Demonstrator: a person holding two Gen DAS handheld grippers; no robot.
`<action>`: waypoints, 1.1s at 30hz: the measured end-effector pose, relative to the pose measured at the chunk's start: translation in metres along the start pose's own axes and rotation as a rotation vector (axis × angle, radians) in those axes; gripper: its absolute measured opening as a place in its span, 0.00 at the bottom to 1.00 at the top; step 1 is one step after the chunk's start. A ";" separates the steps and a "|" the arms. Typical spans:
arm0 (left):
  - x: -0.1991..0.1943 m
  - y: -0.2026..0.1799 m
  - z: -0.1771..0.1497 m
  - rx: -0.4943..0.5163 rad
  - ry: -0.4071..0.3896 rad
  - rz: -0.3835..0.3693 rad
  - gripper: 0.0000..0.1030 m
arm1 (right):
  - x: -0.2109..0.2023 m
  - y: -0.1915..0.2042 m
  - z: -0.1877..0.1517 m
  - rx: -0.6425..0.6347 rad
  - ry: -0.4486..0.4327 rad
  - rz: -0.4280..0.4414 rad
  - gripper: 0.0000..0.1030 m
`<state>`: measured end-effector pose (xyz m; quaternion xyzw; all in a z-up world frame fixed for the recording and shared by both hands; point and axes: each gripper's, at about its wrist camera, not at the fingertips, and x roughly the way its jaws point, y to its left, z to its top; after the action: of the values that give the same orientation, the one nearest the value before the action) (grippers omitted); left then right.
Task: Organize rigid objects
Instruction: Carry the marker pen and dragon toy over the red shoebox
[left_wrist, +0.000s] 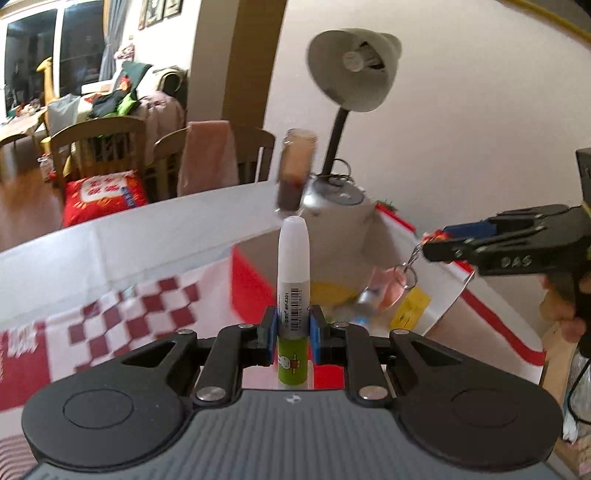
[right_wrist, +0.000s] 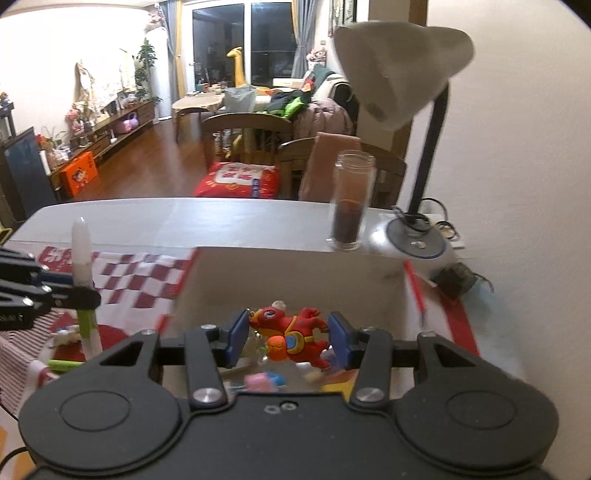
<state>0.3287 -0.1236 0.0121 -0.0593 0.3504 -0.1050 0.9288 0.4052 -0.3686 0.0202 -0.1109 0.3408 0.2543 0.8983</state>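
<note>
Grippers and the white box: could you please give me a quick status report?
Left gripper shut on white pen, upright. Right gripper shut on red figure keychain, above white box. Nothing blocking; jar and lamp behind box.

Two grippers: the left gripper (left_wrist: 293, 325) and the right gripper (right_wrist: 288, 341). One white marker (left_wrist: 293, 258) with a green end. One red rubber charm (right_wrist: 291, 338) on a key ring. One white box (right_wrist: 295, 273) with a red stripe. One lamp (left_wrist: 351, 70). One glass jar (right_wrist: 351, 199) with brown contents. One checked cloth (left_wrist: 147, 306) on the one white surface (right_wrist: 184, 221). Two wooden chairs (left_wrist: 96, 144) behind it, and one red cushion (right_wrist: 238, 179). Several small items lie blurred in the box; their number cannot be told.
</note>
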 end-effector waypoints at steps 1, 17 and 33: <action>0.006 -0.006 0.006 0.007 0.001 -0.001 0.16 | 0.003 -0.006 0.000 0.004 0.003 -0.005 0.45; 0.127 -0.056 0.054 0.066 0.120 0.051 0.16 | 0.070 -0.053 -0.020 0.008 0.089 -0.038 0.45; 0.211 -0.064 0.042 0.100 0.282 0.094 0.16 | 0.101 -0.047 -0.036 -0.065 0.188 -0.009 0.45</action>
<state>0.5012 -0.2339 -0.0790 0.0185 0.4742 -0.0861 0.8760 0.4744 -0.3833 -0.0728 -0.1651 0.4145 0.2496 0.8594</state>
